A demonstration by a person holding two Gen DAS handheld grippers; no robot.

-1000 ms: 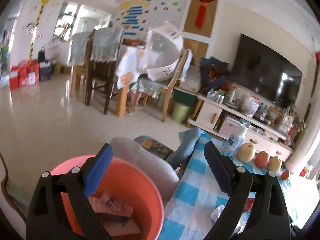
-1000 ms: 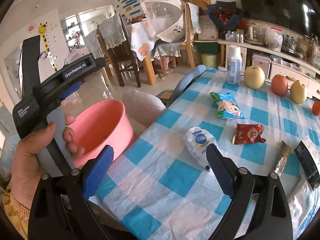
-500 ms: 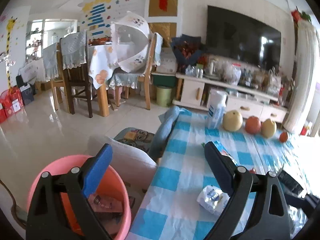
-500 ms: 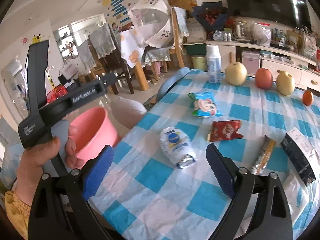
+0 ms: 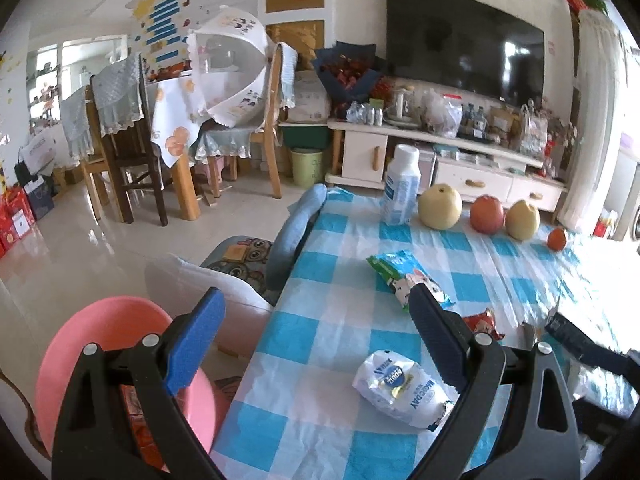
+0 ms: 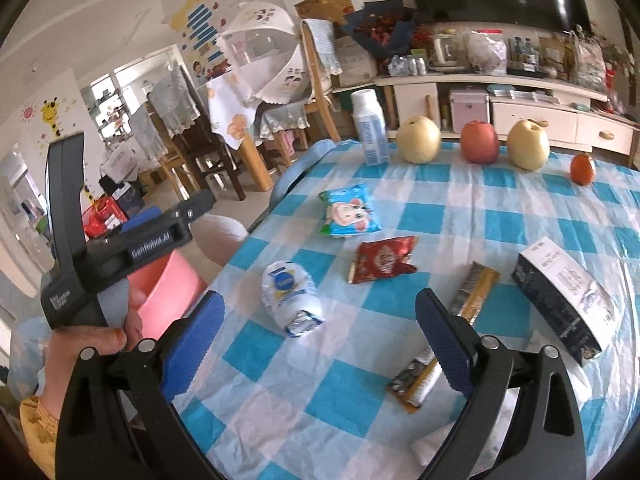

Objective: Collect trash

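Wrappers lie on the blue-checked tablecloth (image 6: 440, 200): a white crumpled packet (image 6: 290, 296) (image 5: 400, 388), a blue snack bag (image 6: 348, 216) (image 5: 406, 280), a red packet (image 6: 382, 258) (image 5: 482, 322), a gold-black bar wrapper (image 6: 474, 290), another wrapper (image 6: 416, 378) and a dark box (image 6: 560, 292). A pink bucket (image 5: 100, 344) (image 6: 168, 288) with trash inside stands left of the table. My left gripper (image 5: 316, 340) is open and empty, between the bucket and the white packet. My right gripper (image 6: 320, 336) is open and empty above the table's near part.
A white bottle (image 6: 370, 128), two pears (image 6: 418, 140), an apple (image 6: 480, 142) and a small orange (image 6: 582, 168) stand along the table's far side. A blue-backed chair (image 5: 296, 236) and a white cushion (image 5: 192, 284) sit at the table's left edge. Dining chairs and a TV cabinet lie beyond.
My left gripper has swung right, from over the bucket toward the table, bringing the white packet into view. My right gripper has moved forward over the table. Both stay open.
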